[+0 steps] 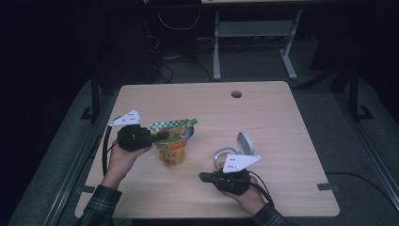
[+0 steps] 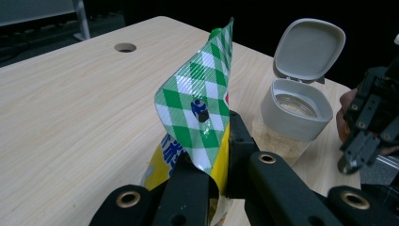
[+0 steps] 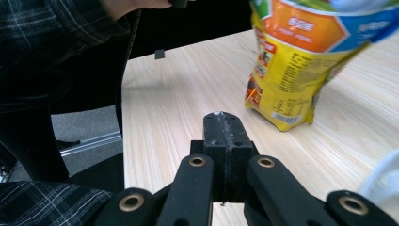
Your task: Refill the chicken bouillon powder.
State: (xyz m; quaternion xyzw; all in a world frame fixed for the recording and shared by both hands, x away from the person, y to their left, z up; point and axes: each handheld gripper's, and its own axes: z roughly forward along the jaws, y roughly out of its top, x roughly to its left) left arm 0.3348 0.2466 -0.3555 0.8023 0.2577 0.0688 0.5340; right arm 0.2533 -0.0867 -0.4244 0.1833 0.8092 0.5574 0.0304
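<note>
The high view is dim, with darkness all around the lit counter (image 1: 263, 122). Both gripper views are brighter and evenly lit. In the right gripper view the pouch (image 3: 301, 56) looks slightly soft, its upper edge blurred.

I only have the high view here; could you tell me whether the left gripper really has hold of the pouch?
Observer: Yes. In the left gripper view the left gripper is clamped on the pouch's green checked top edge.
Operator: Thank you. Is the jar's lid fully open?
Observer: It is. The jar stands beside the pouch with its grey flip lid tipped up and back, leaving the mouth clear.
Operator: And is the right gripper carrying anything?
Observer: No. In the right gripper view the right gripper has its jaws shut together with nothing between them, pointing toward the pouch's yellow lower part.
</note>
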